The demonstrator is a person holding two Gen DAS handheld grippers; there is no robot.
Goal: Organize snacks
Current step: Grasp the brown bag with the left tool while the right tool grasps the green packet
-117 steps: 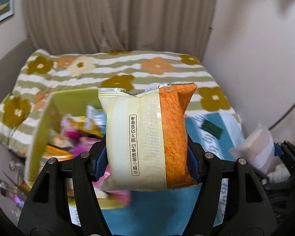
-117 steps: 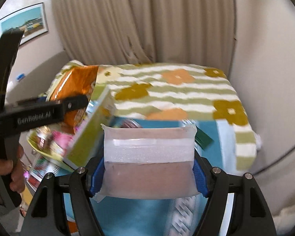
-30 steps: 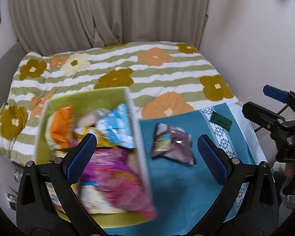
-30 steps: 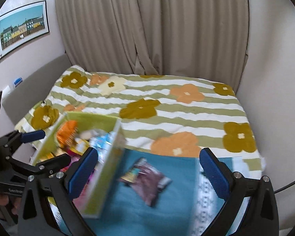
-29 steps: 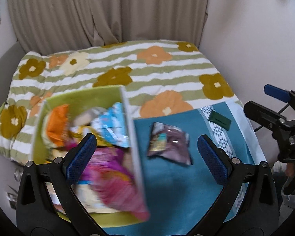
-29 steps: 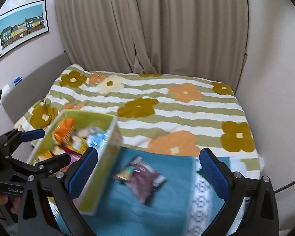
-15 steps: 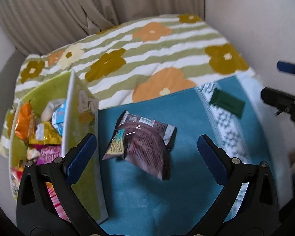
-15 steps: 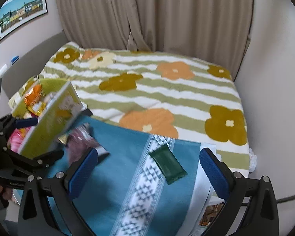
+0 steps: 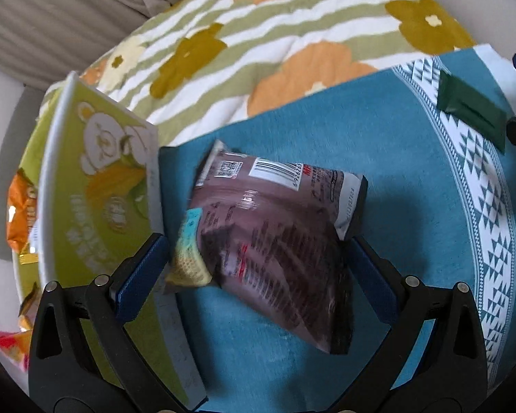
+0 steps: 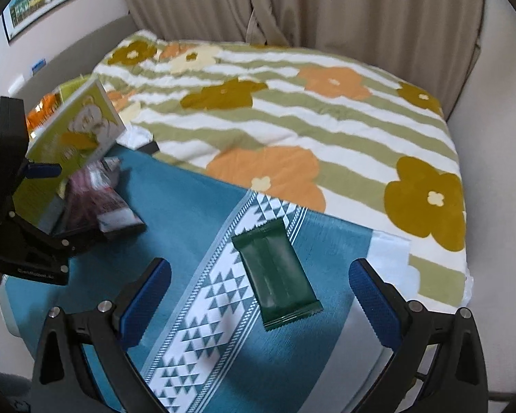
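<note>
The left gripper (image 9: 254,268) is spread wide with its blue-padded fingers (image 9: 139,277) on either side of a dark brown crinkled plastic snack bag (image 9: 271,237), which lies back side up on the teal blue woven cloth (image 9: 378,158); whether the pads touch the bag cannot be told from the blur, but the jaws have not closed on it. Just beside the left finger stands the green cardboard box with a bear printed on its side (image 9: 96,186), its near wall almost against the bag's yellow-and-blue corner, and an orange snack bag (image 9: 19,213) shows inside it among other wrappers. The right gripper (image 10: 259,296) is likewise fully open and holds nothing, hovering over a flat dark green foil packet (image 10: 275,275) that rests on the cloth partly over its white band of blue triangles (image 10: 206,316). Beyond the cloth spreads a green-and-white striped quilt with orange and olive flowers (image 10: 292,110), backed by beige curtains (image 10: 326,3).
</note>
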